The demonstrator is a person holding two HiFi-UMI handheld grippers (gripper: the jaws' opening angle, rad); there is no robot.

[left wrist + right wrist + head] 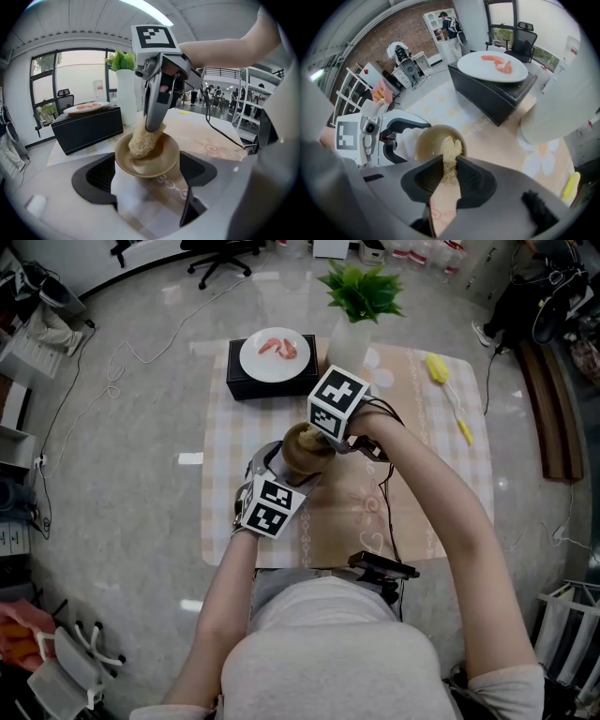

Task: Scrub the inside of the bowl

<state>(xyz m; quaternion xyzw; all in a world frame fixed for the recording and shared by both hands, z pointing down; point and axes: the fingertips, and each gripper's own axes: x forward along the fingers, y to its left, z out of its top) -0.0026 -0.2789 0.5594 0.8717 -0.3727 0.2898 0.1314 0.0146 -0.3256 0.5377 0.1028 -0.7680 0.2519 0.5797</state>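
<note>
1. Head view, table. We record a pale checked tablecloth (417, 512). Far on it stand a black box (246, 382) bearing a round white plate (277, 354), a white vase (349, 341) with a leafy green plant (361, 289), and, far right, a yellow brush (439, 368).
2. Head view, task items. The bowl (302, 451), round, tan and matt, is at the middle of the cloth. The left gripper (281, 465) reaches it from the near left and the right gripper (314, 432) from above. The right gripper's marker cube covers most of the bowl's inside, and we cannot make out the scrubber here.
3. Left gripper view. The left gripper's (149, 174) dark ribbed pads close on the shallow bowl (159, 161) from both sides, its mouth upward. The scrubber (140, 140), a coarse, fibrous, straw-coloured block, stands steeply tilted, its lower end on the bowl's inner surface and its upper end clamped in the right gripper (154, 125). The bowl's underside is out of sight.
4. Right gripper view. The right gripper's (449, 171) jaws are pressed together on the scrubber (450, 152), whose long axis runs straight away from them into the bowl (429, 140). The jaws cut off the bowl's near rim. The left gripper (377, 136) stands at the left, against the bowl.
</note>
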